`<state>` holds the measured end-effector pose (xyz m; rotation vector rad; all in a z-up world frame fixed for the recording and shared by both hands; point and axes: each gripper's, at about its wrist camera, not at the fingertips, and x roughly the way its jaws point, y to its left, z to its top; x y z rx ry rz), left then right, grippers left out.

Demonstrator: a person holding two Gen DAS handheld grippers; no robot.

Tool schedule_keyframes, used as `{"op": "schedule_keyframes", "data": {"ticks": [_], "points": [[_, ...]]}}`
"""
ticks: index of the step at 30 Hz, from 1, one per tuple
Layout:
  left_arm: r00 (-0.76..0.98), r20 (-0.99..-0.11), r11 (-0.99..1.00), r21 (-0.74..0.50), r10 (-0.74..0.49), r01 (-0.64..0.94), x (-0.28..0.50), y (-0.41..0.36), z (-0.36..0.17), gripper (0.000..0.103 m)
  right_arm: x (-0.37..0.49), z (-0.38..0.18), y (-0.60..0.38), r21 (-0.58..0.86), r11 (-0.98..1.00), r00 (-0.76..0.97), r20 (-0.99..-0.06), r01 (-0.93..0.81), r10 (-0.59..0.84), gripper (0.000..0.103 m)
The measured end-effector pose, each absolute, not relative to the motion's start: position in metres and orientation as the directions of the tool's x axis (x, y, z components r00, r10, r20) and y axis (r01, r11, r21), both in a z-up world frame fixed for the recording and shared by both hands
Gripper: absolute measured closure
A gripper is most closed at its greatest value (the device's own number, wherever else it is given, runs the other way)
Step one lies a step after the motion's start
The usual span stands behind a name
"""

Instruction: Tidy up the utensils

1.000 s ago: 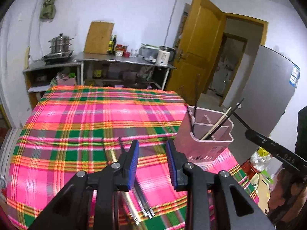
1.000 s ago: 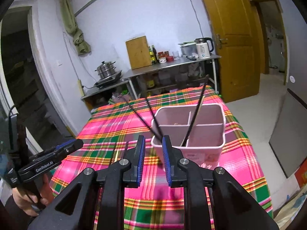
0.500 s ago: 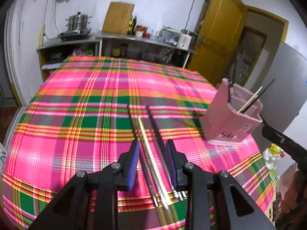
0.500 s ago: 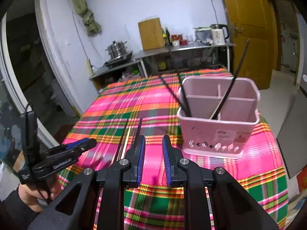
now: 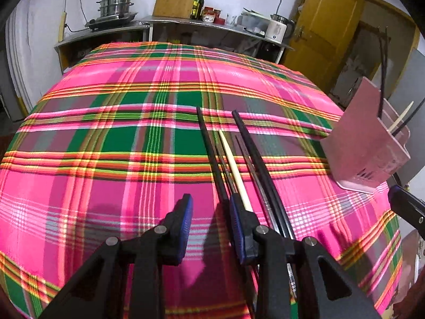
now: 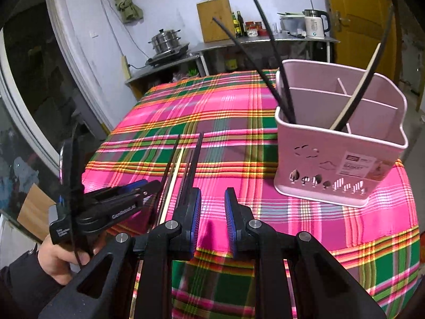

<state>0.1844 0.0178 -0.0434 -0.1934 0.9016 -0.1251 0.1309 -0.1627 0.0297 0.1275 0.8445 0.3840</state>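
Both tongs have dropped toward the tabletop (image 5: 106,143) since a second ago. Left tongs (image 5: 209,212), jaws apart and empty, now hover just beside the loose chopsticks (image 5: 233,159); right tongs (image 6: 211,207) also gape empty. Chopsticks lie on the cloth, the pink holder (image 6: 340,159) well apart, so a pickup looks imminent.

Bright indoor light, soft shadows, fisheye-warped edges.

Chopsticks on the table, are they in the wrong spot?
Yes. Several loose chopsticks lie on the plaid tablecloth, while others already stand in the pink basket. Nothing looks spilled or broken.
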Motion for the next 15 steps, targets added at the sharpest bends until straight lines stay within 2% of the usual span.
{"op": "schedule_keyframes", "data": {"ticks": [8, 11, 13, 15], "points": [[0.634, -0.762, 0.990, -0.133, -0.131, 0.044, 0.192, 0.006, -0.045, 0.073, 0.143, 0.018, -0.152, 0.258, 0.922, 0.576, -0.722, -0.289, 0.383, 0.084], [0.638, -0.760, 0.991, -0.127, -0.122, 0.039, 0.190, 0.010, -0.044, 0.081, 0.148, 0.013, -0.145, 0.255, 0.920, 0.565, -0.729, -0.299, 0.386, 0.084], [0.638, -0.761, 0.990, -0.136, -0.120, 0.024, 0.189, 0.015, -0.045, 0.092, 0.152, 0.009, -0.139, 0.253, 0.919, 0.557, -0.735, -0.304, 0.387, 0.084], [0.638, -0.761, 0.989, -0.148, -0.118, 0.007, 0.186, 0.023, -0.045, 0.093, 0.159, 0.004, -0.132, 0.252, 0.917, 0.546, -0.742, -0.310, 0.389, 0.084]]}}
